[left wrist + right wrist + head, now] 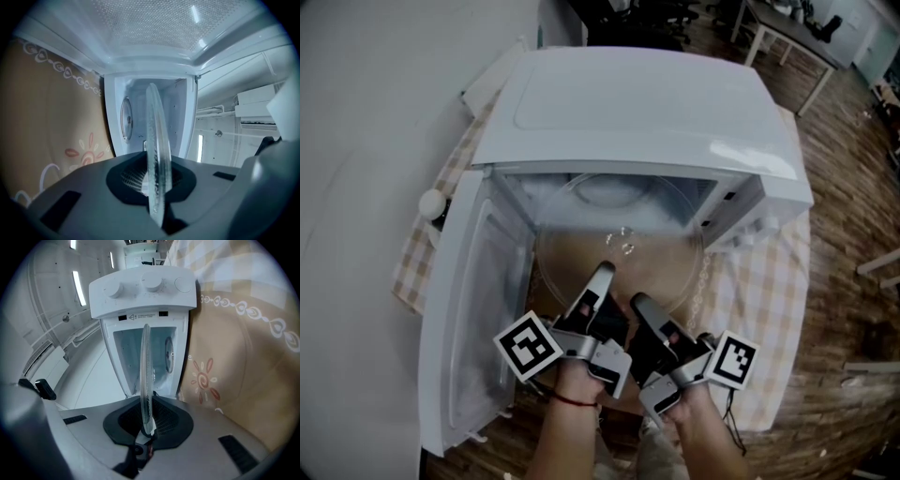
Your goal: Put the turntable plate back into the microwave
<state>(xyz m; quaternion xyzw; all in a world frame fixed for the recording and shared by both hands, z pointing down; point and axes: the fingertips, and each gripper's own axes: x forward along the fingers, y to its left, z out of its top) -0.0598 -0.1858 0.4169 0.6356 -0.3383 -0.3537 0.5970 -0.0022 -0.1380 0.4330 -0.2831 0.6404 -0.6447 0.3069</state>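
The only print is a narrow label strip (140, 316) under the three knobs (152, 283) of the white microwave (628, 103). It carries an arrow and small lettering, too small to read. Each gripper's cube shows a black-and-white square marker (528, 345) and no words. The left gripper (602, 274) has its fingers nearly together, pinching the near rim of the glass turntable plate (619, 248), which stands edge-on between the dark pads in that gripper's own view. The right gripper (639, 304), just beside it, is clamped the same way on the same rim. The plate lies roughly level at the microwave's open front, its far part inside the cavity and its near rim still outside. The microwave door (473, 309) hangs wide open on the microwave's left and does not block the opening. Under the microwave lies a tan mat (234, 371) with sun and loop motifs over a checked cloth (778, 309) on the table. A small white round object (432, 202) sits near the door's hinge side. Wooden floor (853, 187) lies to the microwave's right.
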